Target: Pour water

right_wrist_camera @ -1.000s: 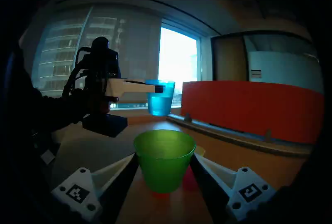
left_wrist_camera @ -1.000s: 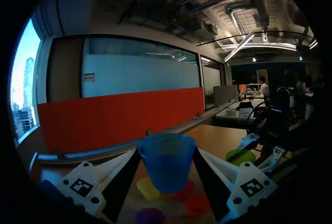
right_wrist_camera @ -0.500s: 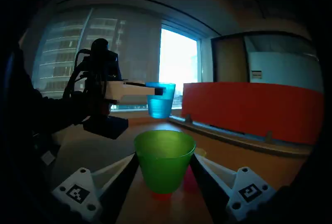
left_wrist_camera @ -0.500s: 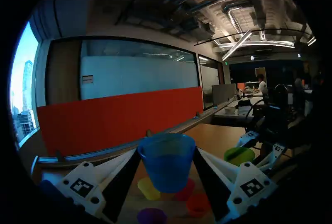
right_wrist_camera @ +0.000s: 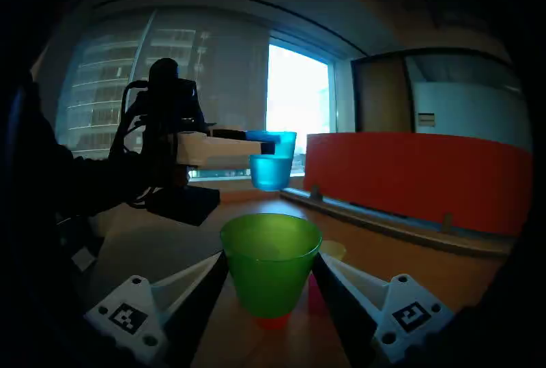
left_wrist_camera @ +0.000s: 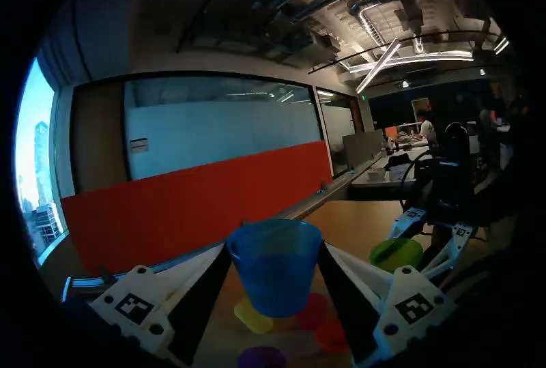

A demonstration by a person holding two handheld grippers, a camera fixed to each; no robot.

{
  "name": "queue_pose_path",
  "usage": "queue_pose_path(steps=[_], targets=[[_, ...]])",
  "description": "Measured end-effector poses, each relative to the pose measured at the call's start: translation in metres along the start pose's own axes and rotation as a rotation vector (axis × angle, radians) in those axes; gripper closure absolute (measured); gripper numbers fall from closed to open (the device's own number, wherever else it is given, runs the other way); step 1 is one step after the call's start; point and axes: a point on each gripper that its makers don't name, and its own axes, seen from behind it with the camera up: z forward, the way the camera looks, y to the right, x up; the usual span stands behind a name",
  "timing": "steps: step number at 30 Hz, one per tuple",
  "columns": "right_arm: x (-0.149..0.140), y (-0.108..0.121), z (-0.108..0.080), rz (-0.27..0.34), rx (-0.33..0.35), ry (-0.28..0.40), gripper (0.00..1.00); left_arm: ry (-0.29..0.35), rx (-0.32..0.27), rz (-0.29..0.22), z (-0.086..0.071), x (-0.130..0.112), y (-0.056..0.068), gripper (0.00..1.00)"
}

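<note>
Blue cup (left_wrist_camera: pixel 274 279) up in the air, upright, rim level, with a darker band filling its lower part. The left gripper (left_wrist_camera: pixel 273 252) has it pinched between both fingers, jaws spread only as wide as the cup's walls. In the right gripper view that gripper reaches in level from the left, a dark-sleeved arm (right_wrist_camera: pixel 82 184) behind it, and the blue cup hangs above and beyond the green cup's rim, well apart from it.

Green cup (right_wrist_camera: pixel 271 279) sits upright too, clamped in the right gripper (right_wrist_camera: pixel 271 259), both fingers pressed on its sides and opened just to cup width. It is held lower, close over the wooden table (right_wrist_camera: pixel 409 259).

Under the blue cup, on the table, stand small cups: a yellow cup (left_wrist_camera: pixel 252 315), a red cup (left_wrist_camera: pixel 312 308), an orange cup (left_wrist_camera: pixel 331 334) and a purple cup (left_wrist_camera: pixel 261 356), bunched together. The orange partition (left_wrist_camera: pixel 198 197) runs along the table's far edge, well back from both grippers. Open tabletop lies between the two cups in hand.
</note>
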Motion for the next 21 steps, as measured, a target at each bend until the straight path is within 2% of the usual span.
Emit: queue_pose_path(steps=[21], targets=[[0.004, -0.013, 0.009, -0.009, 0.039, -0.013, 0.12, 0.031, -0.015, 0.171, -0.002, 0.017, 0.015, 0.13]])
